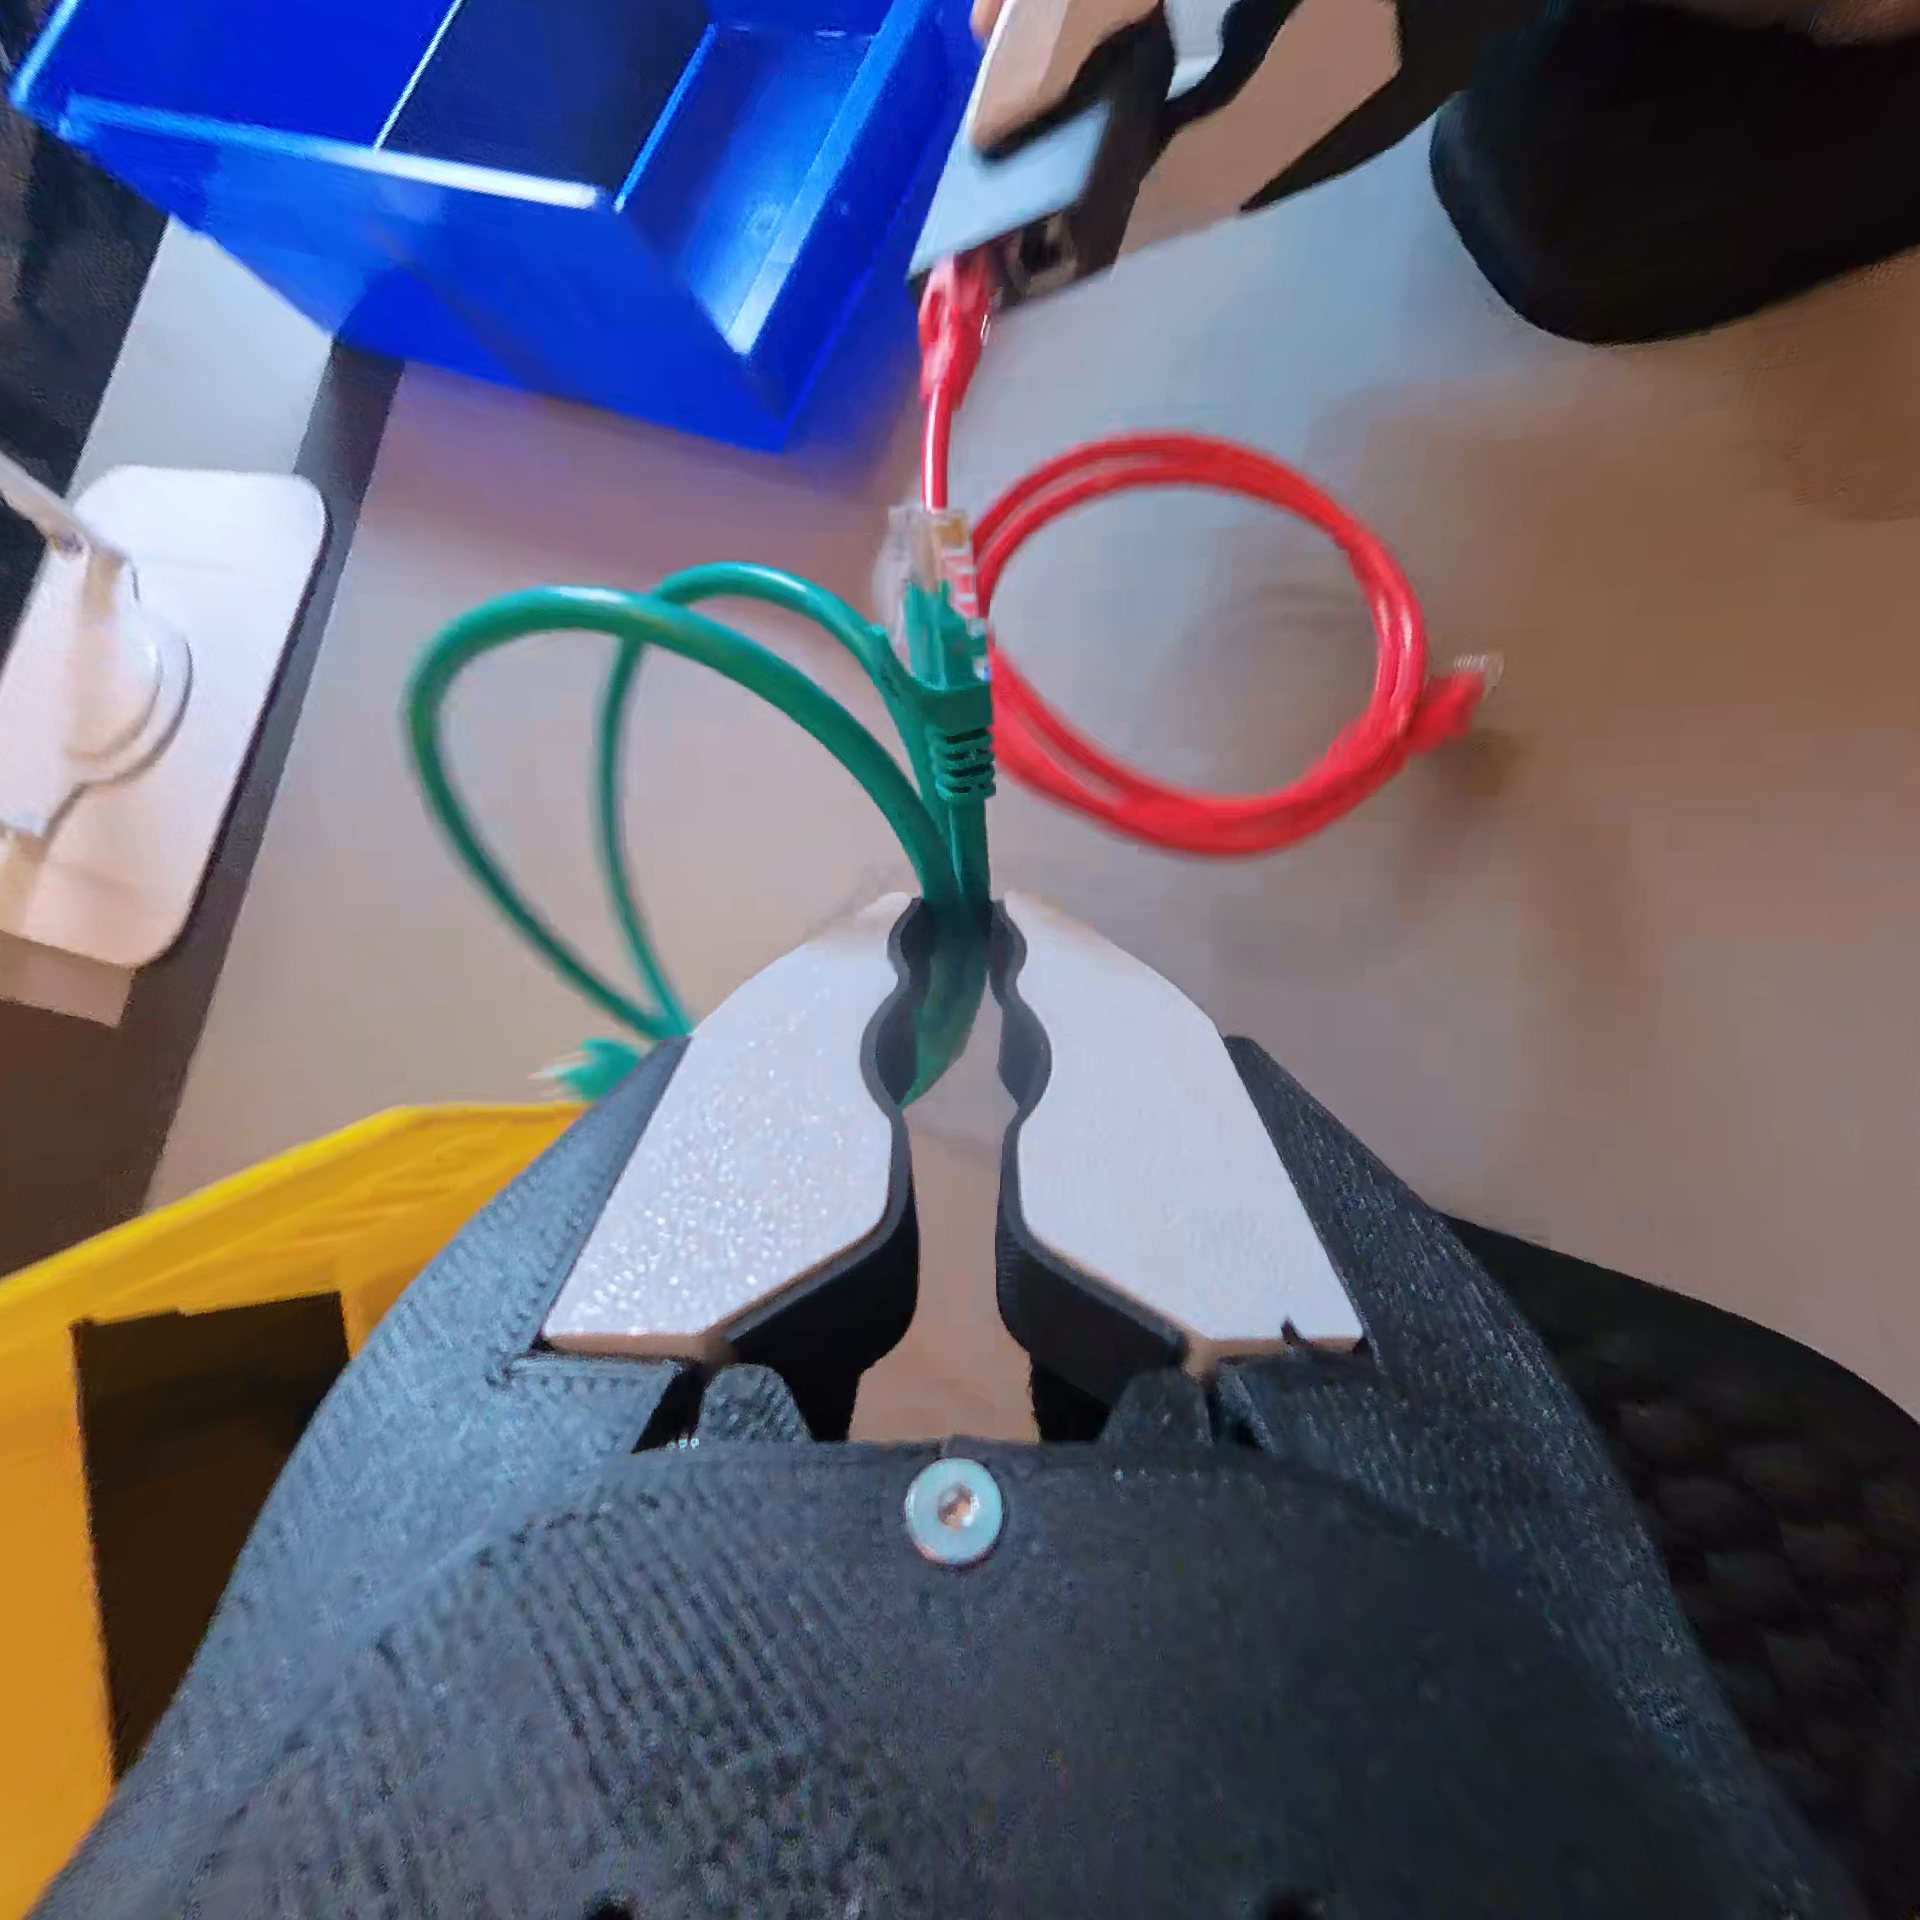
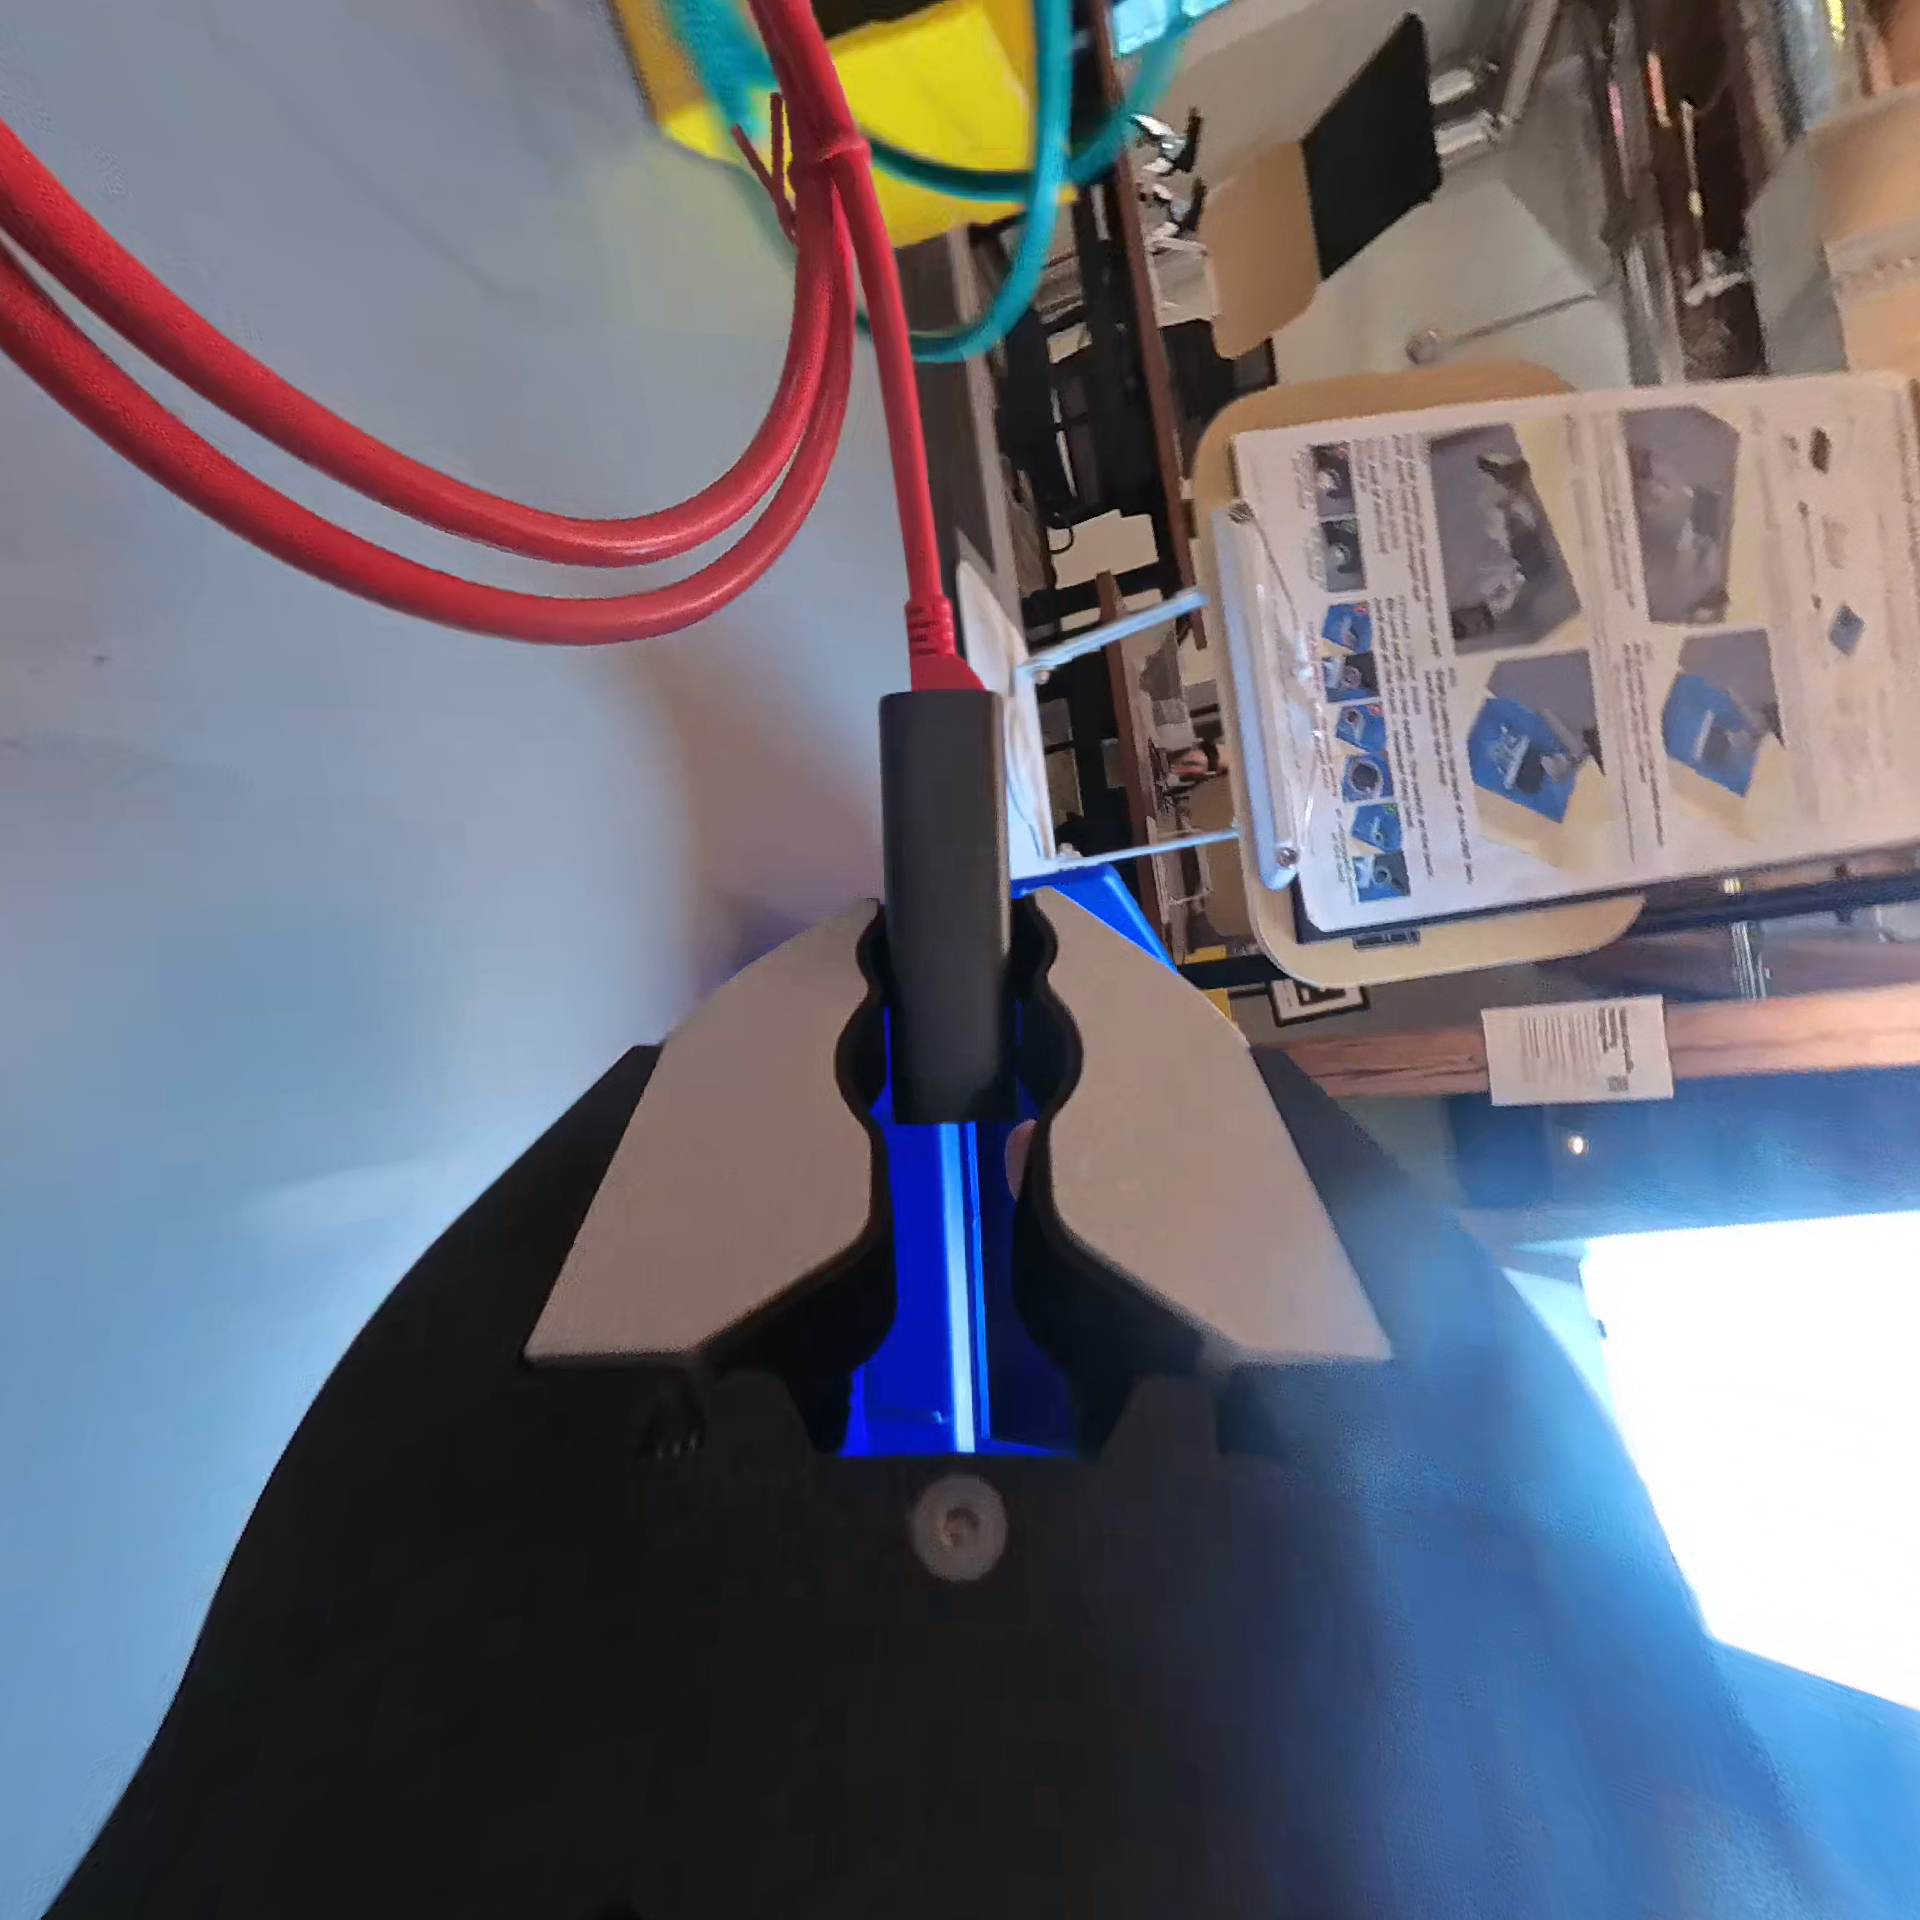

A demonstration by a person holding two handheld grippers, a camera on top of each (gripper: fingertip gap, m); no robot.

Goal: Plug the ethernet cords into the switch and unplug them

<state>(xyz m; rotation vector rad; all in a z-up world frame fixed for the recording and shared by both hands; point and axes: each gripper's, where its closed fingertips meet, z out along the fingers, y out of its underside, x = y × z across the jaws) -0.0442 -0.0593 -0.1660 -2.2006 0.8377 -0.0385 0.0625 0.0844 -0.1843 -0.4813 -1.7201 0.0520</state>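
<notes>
My left gripper [image 1: 951, 914] is shut on the green ethernet cord [image 1: 520, 665] just behind its plug [image 1: 940, 665], which points forward toward the switch and is well apart from it. The dark grey switch [image 1: 1023, 208] is held at the top of the left wrist view between the right gripper's fingers [image 1: 1023, 73]. In the right wrist view my right gripper [image 2: 945, 925] is shut on the switch [image 2: 940, 883]. A red cord's plug [image 2: 933, 644] sits in the switch; this plug also shows in the left wrist view [image 1: 951, 332]. The red cord's coil [image 1: 1195, 644] lies on the table with its free plug [image 1: 1455, 696] to the right.
A blue bin [image 1: 468, 187] stands at the far left of the table and a yellow bin [image 1: 156, 1299] near left. A white stand base [image 1: 156, 707] sits at the left edge. The right wrist view shows a clip stand with a printed sheet [image 2: 1558, 644]. Left tips to right tips: about 20 centimetres.
</notes>
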